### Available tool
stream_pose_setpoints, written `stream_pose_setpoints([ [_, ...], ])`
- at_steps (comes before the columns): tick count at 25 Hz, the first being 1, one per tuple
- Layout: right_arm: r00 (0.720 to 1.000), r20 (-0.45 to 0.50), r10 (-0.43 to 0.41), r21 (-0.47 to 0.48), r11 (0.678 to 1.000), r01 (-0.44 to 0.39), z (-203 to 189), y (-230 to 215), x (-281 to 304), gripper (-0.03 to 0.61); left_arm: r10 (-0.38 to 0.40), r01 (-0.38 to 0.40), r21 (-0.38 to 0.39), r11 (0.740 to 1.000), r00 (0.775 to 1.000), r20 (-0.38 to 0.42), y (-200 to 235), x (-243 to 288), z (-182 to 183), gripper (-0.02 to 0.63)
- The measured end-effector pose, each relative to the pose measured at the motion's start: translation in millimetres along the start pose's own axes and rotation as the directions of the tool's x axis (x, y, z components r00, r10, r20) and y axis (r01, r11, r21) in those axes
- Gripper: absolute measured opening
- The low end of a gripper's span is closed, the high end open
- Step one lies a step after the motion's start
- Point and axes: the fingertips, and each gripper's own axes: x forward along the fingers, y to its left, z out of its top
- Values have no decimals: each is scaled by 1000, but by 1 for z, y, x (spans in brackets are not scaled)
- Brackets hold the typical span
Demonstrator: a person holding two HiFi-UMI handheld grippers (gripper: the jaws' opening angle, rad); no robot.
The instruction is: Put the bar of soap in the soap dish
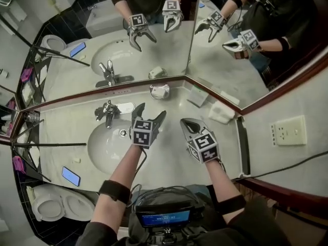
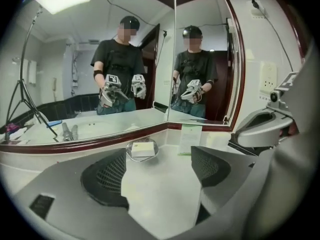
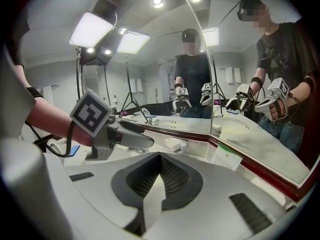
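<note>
One soap bar (image 2: 143,149) lies in one soap dish (image 2: 140,159), long axis nine-to-three; my left gripper (image 2: 159,156) gapes empty, right gripper (image 3: 160,159) pressed together.

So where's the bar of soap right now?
In the head view, the bar of soap lies in the soap dish at the back of the counter below the mirror, right of the faucet and ahead of the left hand-held gripper.

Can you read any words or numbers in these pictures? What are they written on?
No text here can be read.
Paper card by the mirror: its print is too small to read.
Blue screen at the person's chest: its writing is too blurred to read.
Marker cubes: black and white square patterns, not letters or numbers.
</note>
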Motion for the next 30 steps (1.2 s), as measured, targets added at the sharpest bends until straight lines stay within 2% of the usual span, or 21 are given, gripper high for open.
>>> stream_pose_setpoints([
  [2, 1000, -9, -2, 5, 1000, 2, -4, -5, 6, 18, -3, 3, 3, 1000, 1000, -25, 6, 25, 3, 444],
  [4, 1000, -19, -5, 15, 1000, 5, -8, -10, 12, 18, -5, 5, 6, 1000, 999, -51, 13, 49, 5, 460],
  [10, 999, -48, -7, 35, 999, 9, -18, -21, 21, 18, 12, -12, 1, 1000, 992, -128, 34, 104, -3, 465],
  [18, 997, -69, -20, 63, 998, 25, -31, -33, 22, 18, 6, -5, 4, 1000, 982, -187, 40, 135, -20, 460],
  [21, 997, -78, -18, 66, 998, 23, -33, -32, 23, 18, 8, -9, -4, 1000, 982, -191, 40, 139, -22, 435],
  [24, 997, -81, -15, 64, 998, 20, -34, -31, 23, 18, 25, -26, -1, 1000, 981, -195, 46, 140, -25, 344],
  [30, 996, -85, -15, 65, 998, 20, -35, -30, 23, 18, 39, -34, 28, 999, 985, -169, 48, 136, -20, 322],
])
